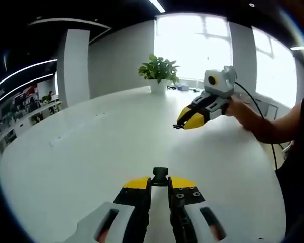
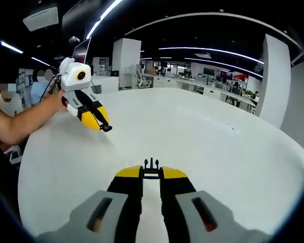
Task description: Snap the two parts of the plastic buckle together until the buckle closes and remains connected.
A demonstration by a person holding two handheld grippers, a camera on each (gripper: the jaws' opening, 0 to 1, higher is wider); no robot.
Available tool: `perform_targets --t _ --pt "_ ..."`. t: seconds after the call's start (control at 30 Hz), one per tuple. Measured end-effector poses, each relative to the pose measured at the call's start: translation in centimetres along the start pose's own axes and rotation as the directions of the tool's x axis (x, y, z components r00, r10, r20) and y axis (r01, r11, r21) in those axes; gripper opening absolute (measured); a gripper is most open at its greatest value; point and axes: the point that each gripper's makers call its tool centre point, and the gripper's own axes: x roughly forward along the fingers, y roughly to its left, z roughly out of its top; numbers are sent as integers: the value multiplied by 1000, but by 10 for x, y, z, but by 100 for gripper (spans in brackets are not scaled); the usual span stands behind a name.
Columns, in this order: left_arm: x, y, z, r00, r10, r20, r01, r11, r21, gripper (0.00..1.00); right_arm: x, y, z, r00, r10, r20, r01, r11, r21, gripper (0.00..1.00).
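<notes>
Left gripper (image 1: 159,183) pinching socket (image 1: 160,175), right gripper (image 2: 151,173) pinching prongs (image 2: 151,166)

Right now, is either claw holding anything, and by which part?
Yes. The left claw pinches the socket half of the buckle by its rear end. The right claw grips the pronged half by its base, prongs pointing forward.

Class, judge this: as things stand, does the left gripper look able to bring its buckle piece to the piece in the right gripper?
Probably yes: the left gripper and right gripper are held apart over the table.
</notes>
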Motion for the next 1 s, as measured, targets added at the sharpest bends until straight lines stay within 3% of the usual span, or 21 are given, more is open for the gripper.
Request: perform_targets --t 0.47,1.0 --pt "-4 -7 -2 998 -56 -4 56 998 1 11 -1 3 -5 1000 16 -4 -16 1000 11 11" --pt "-9 -13 -7 997 -75 -10 75 997 13 11 -12 0 -11 1000 27 9 -27 999 20 11"
